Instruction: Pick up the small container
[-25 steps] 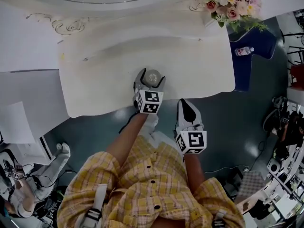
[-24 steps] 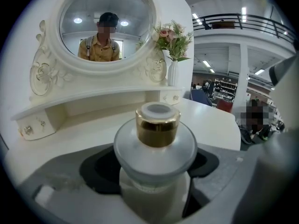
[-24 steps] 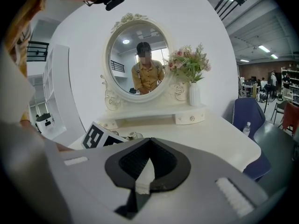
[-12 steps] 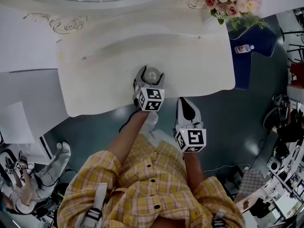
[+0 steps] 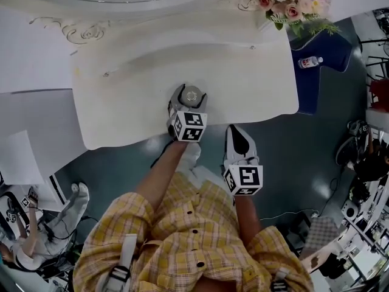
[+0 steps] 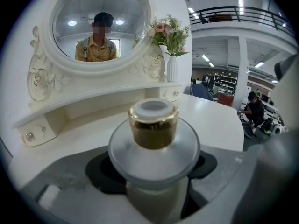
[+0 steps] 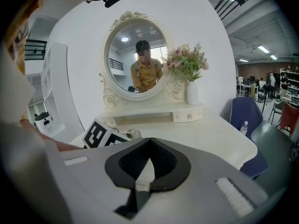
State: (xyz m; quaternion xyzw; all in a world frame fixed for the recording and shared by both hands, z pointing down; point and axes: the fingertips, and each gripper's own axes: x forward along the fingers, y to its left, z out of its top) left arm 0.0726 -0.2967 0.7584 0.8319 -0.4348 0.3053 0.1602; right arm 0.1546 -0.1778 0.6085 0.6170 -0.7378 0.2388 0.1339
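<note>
The small container [image 5: 192, 94], a frosted jar with a gold cap [image 6: 153, 125], stands upright near the front edge of the white dressing table [image 5: 134, 72]. My left gripper [image 5: 191, 98] reaches over that edge, one jaw on each side of the jar. Its jaws have just been closing around the jar's body. A thin dark gap still shows at the right pad, so the gripper is open. My right gripper [image 5: 238, 130] hangs off the table's front edge, to the right of the left one. It is shut with nothing between its pads [image 7: 140, 183].
An oval mirror [image 6: 100, 24] rises at the table's back. A vase of pink flowers [image 5: 289, 2] stands at the back right corner. Beyond the table's right end are a blue chair [image 5: 322, 47] and a water bottle [image 5: 310, 62]. Grey floor lies below the front edge.
The left jaws have drawn in a little around the jar. Both hands stay where they were, and the jar has not moved.
</note>
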